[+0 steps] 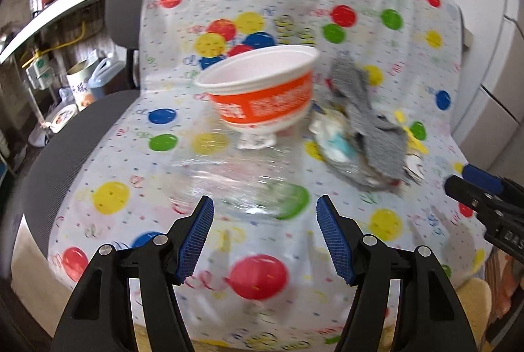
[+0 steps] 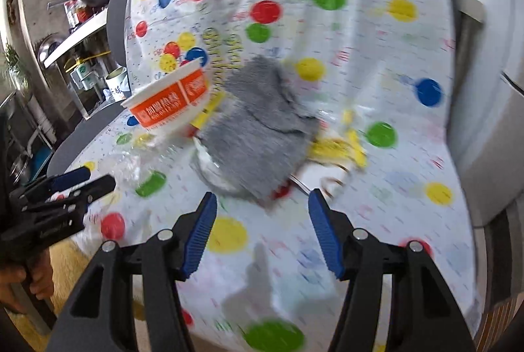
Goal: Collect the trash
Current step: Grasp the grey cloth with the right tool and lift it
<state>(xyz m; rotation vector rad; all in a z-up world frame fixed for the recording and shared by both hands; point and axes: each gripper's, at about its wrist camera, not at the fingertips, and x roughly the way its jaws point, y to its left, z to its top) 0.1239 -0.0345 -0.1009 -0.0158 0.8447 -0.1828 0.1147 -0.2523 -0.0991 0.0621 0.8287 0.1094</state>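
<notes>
Left wrist view: the left gripper (image 1: 265, 234) has its fingers apart and empty. Just past the tips lies a clear plastic bag (image 1: 242, 178); beyond it a tilted orange bowl (image 1: 262, 93), and to the right a grey cloth (image 1: 366, 126) on a trash heap. The right gripper (image 1: 471, 185) shows at the right edge.

Right wrist view: the right gripper's fingers, also apart, hold nothing; the cloth lies just ahead. Only here yellow wrappers (image 2: 344, 145) show clearly, right of the cloth.

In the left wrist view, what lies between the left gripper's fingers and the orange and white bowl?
A crumpled clear plastic bottle lies there on the balloon-print cloth, between the left gripper and the bowl.
</notes>
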